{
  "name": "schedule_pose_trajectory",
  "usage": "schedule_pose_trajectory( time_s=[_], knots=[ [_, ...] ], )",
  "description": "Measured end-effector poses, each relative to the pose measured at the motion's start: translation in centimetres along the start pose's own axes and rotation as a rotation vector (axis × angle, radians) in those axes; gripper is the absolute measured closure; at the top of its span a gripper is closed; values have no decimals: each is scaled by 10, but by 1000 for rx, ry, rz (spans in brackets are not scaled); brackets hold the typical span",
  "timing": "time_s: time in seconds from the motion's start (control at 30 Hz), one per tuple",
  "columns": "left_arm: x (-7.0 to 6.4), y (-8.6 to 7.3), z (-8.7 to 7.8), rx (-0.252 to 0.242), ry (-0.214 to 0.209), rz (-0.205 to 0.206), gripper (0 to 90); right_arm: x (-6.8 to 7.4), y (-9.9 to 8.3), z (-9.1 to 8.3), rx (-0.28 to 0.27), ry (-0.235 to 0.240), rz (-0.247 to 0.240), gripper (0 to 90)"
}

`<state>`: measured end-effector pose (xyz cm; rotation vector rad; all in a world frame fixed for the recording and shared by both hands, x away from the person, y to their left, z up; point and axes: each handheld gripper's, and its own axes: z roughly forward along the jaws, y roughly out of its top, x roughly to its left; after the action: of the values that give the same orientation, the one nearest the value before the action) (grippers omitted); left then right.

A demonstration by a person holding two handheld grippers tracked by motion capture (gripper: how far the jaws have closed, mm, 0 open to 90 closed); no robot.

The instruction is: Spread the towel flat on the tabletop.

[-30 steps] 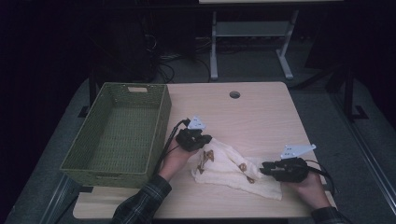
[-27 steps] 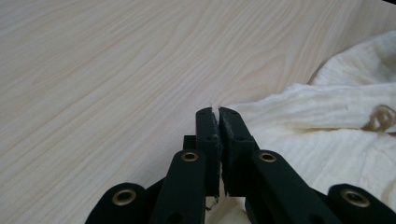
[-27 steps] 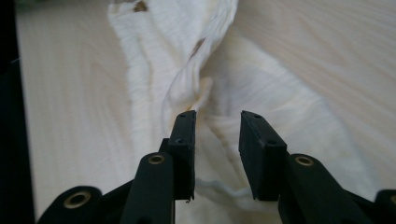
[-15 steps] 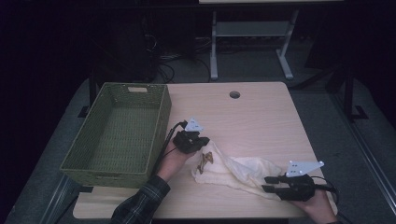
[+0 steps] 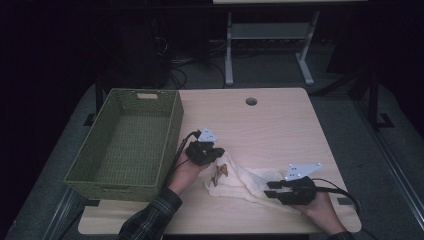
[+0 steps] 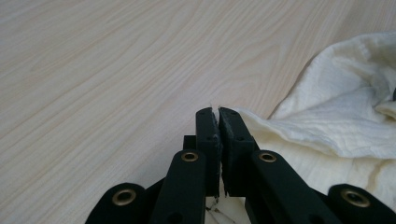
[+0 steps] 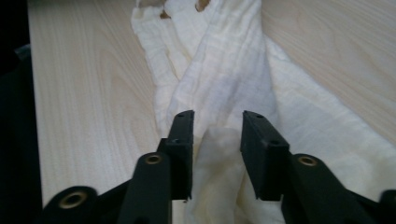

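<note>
A cream cloth (image 5: 239, 181) with a brown print (image 5: 219, 174) lies crumpled near the table's front edge. My left gripper (image 5: 216, 155) sits at its left end. In the left gripper view the gripper (image 6: 218, 113) is shut on a thin edge of the cloth (image 6: 345, 121), which spreads off to the right. My right gripper (image 5: 270, 189) is at the cloth's right end. In the right gripper view it (image 7: 217, 119) stands open, its jaws astride a twisted fold of the cloth (image 7: 224, 79) without closing on it.
A green woven basket (image 5: 176, 125) stands empty on the table's left side, close beside my left hand. A cable hole (image 5: 251, 101) is near the far edge. Bare wood (image 5: 270, 135) stretches beyond the cloth. A metal stand (image 5: 265, 35) is on the floor behind.
My right gripper swung toward the front right corner, drawing the cloth out longer, then came back left over the cloth's end. The left gripper barely moved.
</note>
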<state>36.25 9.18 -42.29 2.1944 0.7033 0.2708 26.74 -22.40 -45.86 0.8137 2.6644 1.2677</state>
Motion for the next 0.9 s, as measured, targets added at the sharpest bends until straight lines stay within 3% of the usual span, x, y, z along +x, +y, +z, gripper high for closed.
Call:
schedule_pose_trajectory(
  time_s=[0.2,0.43,0.73,0.9],
  knots=[
    [0,1,0,-6,5,-4,865,-1,-1,1,20,-16,2,867],
    [0,12,-10,-68,39,-20,868,-13,4,-23,-57,-98,11,880],
    [10,28,-18,-115,92,-33,869,-47,19,-59,-169,-200,31,885],
    [20,39,-15,-146,112,-71,869,-68,27,-71,-216,-241,51,885]
  ],
)
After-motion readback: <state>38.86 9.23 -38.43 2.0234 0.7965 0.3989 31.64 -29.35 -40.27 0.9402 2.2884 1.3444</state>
